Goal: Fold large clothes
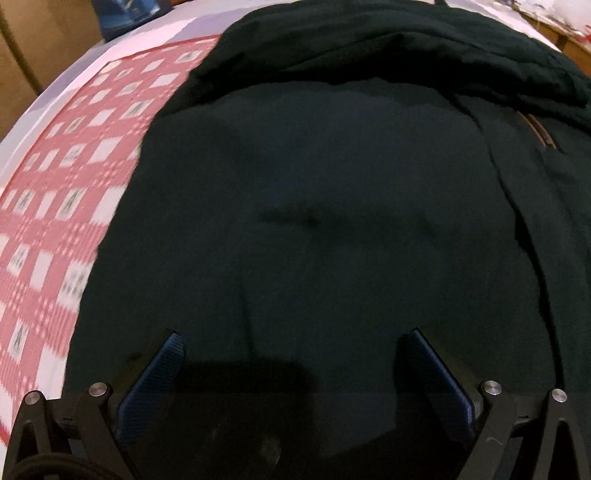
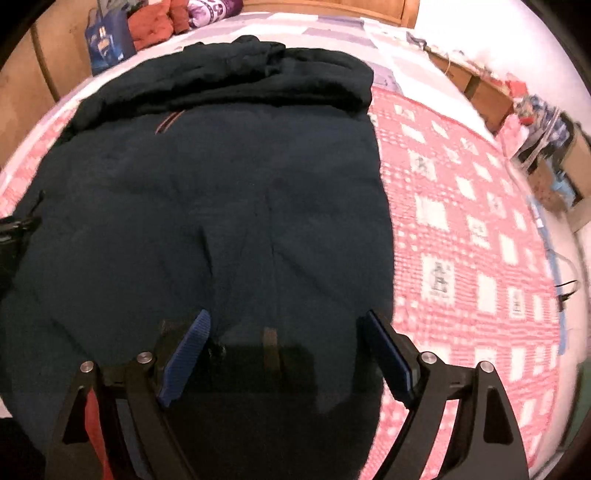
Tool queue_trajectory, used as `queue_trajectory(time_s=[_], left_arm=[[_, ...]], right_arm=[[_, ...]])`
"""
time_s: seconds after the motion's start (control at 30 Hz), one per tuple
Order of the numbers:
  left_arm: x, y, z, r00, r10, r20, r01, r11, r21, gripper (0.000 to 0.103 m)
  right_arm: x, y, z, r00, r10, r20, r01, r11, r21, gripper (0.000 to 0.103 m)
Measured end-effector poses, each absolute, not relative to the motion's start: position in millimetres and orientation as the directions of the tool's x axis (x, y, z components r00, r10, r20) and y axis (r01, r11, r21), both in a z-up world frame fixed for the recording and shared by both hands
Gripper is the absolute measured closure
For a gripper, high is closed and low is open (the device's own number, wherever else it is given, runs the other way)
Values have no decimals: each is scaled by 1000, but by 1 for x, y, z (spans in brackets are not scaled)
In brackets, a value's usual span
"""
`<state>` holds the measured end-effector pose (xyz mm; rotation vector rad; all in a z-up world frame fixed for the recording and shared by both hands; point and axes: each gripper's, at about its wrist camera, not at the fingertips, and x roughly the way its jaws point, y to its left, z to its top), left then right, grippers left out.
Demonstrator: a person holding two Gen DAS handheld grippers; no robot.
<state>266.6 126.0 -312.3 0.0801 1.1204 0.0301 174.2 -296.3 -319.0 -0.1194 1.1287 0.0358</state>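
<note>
Dark garment [image 2: 207,192] spread flat on checked bedspread [image 2: 461,229] for folding, sleeves already turned in; left tongs [image 1: 295,354] and right tongs [image 2: 284,332] above, wide open, empty.

Both wrist cams look steeply down, close, sharing dark garment [image 1: 314,221] on bedspread [image 2: 461,221].

Looks like a home bedroom to me: ahead of my right claw I see a bed under a red-and-white checked bedspread [image 2: 461,229], wooden headboard [image 2: 325,7] at the far end, cushions [image 2: 155,22] piled beyond, cluttered shelf [image 2: 546,147] off right.
</note>
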Motion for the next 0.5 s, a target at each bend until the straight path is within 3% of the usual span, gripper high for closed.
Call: queue_trajectory(time_s=[0.3, 0.5], left_arm=[[221, 136, -313, 416, 77, -906, -7, 997, 81, 3], [197, 147, -315, 406, 98, -909, 2, 994, 108, 3]], right_arm=[[126, -242, -330, 402, 20, -915, -190, 980, -62, 15], [90, -254, -330, 426, -7, -905, -129, 989, -68, 15]])
